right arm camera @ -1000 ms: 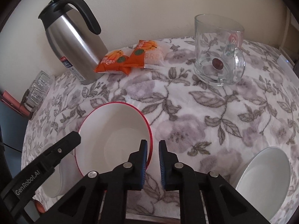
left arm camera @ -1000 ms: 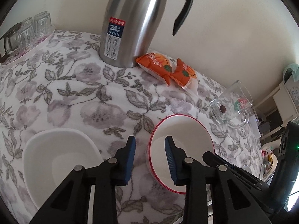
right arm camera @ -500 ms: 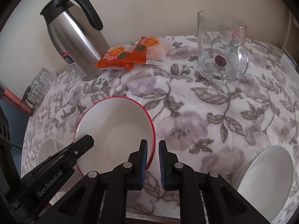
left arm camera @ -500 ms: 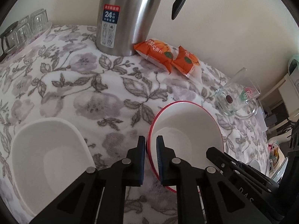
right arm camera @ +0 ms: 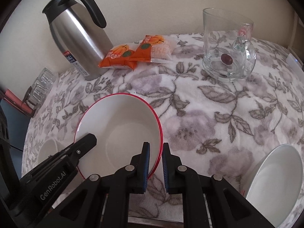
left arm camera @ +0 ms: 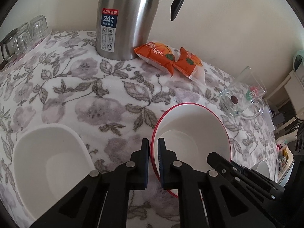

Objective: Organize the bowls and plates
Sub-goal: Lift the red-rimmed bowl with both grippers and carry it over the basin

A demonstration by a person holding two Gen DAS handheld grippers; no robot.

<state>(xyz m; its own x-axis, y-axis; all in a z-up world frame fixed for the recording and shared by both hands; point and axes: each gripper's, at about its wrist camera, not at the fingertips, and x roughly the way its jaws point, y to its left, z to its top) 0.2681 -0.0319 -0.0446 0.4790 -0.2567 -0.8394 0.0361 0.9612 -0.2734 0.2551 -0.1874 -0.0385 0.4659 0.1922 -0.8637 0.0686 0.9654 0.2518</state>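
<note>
I have both grippers — left gripper [left arm camera: 153, 148], right gripper [right arm camera: 155, 153] — pinching the red-rimmed bowl [right arm camera: 121, 125]; white bowls [left arm camera: 49, 163] sit apart near the worktop's front edge, nothing stacked yet.

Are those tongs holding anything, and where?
Yes: both tongs, left and right, pinch the red-rimmed bowl by its rim, on opposite sides.

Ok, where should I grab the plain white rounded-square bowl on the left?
The plain white rounded-square bowl sits upright and empty, and looks too wide for the jaws to span. Pinch its thin rim on the near right edge, one finger inside and one outside, coming down from above. For now the left gripper and right gripper both clamp the red-rimmed white bowl.
</note>
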